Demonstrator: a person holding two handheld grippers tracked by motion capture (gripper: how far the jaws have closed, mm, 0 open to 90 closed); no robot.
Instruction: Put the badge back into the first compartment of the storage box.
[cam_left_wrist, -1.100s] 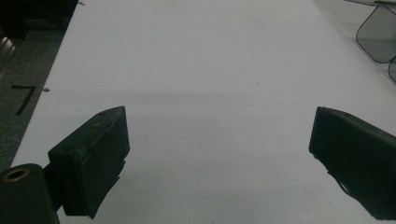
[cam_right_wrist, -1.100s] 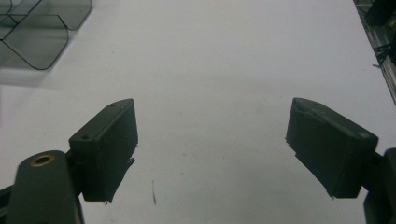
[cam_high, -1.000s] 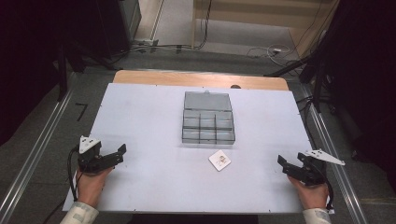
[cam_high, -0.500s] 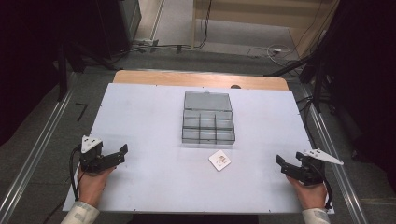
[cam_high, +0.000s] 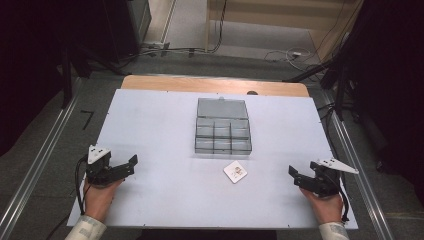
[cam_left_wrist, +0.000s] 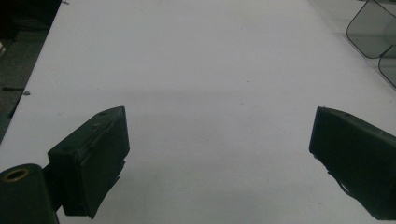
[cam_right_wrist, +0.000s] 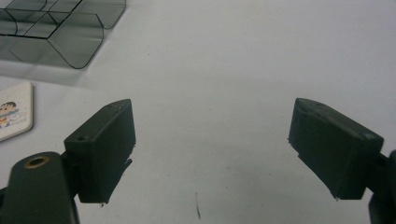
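Observation:
A clear plastic compartment box (cam_high: 222, 132) lies open in the middle of the white table (cam_high: 150, 125), its lid folded back. A small white card with a cartoon print (cam_high: 235, 172) rests just in front of it. My left gripper (cam_high: 129, 166) sits low at the near left, open, with bare table between its jaws (cam_left_wrist: 219, 126). My right gripper (cam_high: 294, 176) is at the near right, open. Its jaws have just been opening and nothing is between them (cam_right_wrist: 211, 112). The box corner (cam_right_wrist: 60, 32) and the card (cam_right_wrist: 14, 112) lie ahead to its left.
A wooden strip (cam_high: 210, 84) borders the table's far edge. Metal rails (cam_high: 45, 150) run along both sides. Cables and dark equipment stand on the floor beyond. A corner of the box (cam_left_wrist: 373, 32) shows at the upper right of the left gripper view.
The right gripper has edged slightly to the left. The left gripper, the box and the card have kept still.

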